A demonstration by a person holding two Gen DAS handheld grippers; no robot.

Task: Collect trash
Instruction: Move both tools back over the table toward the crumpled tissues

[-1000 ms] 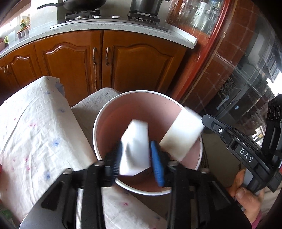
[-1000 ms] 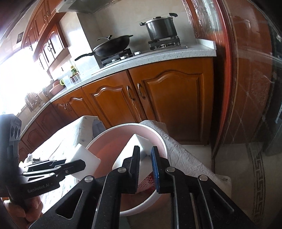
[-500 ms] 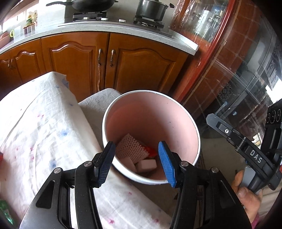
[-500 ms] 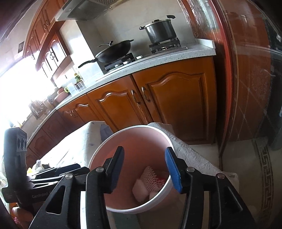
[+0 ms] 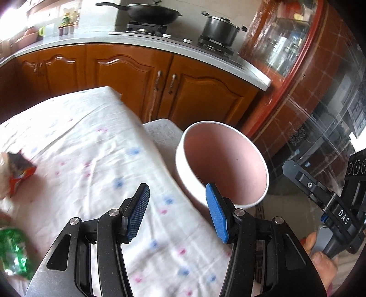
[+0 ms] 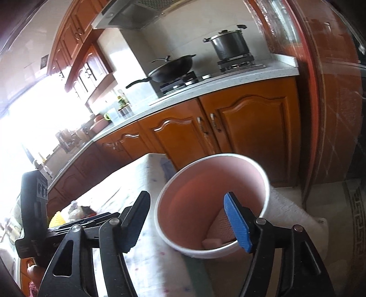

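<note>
A pink bin with a white rim (image 5: 219, 164) stands beside the cloth-covered table (image 5: 91, 160); it also shows in the right wrist view (image 6: 205, 182), with white foam pieces (image 6: 211, 243) and a netted wrap (image 6: 220, 226) at its bottom. My left gripper (image 5: 177, 214) is open and empty above the table's edge, left of the bin. My right gripper (image 6: 191, 225) is open and empty over the bin's near rim. On the table lie a red wrapper (image 5: 19, 174), a green foil wrapper (image 5: 13, 253) and a yellow piece (image 6: 56, 219).
Wooden kitchen cabinets (image 5: 137, 75) and a counter with a wok (image 5: 151, 14) and a pot (image 5: 219, 28) stand behind. A glass cabinet (image 5: 308, 91) is at the right. The right gripper's body (image 5: 329, 205) shows at the right of the left wrist view.
Both grippers opened and let their white foam pieces fall into the bin. The left gripper then swung left over the table; the right one drew back a little.
</note>
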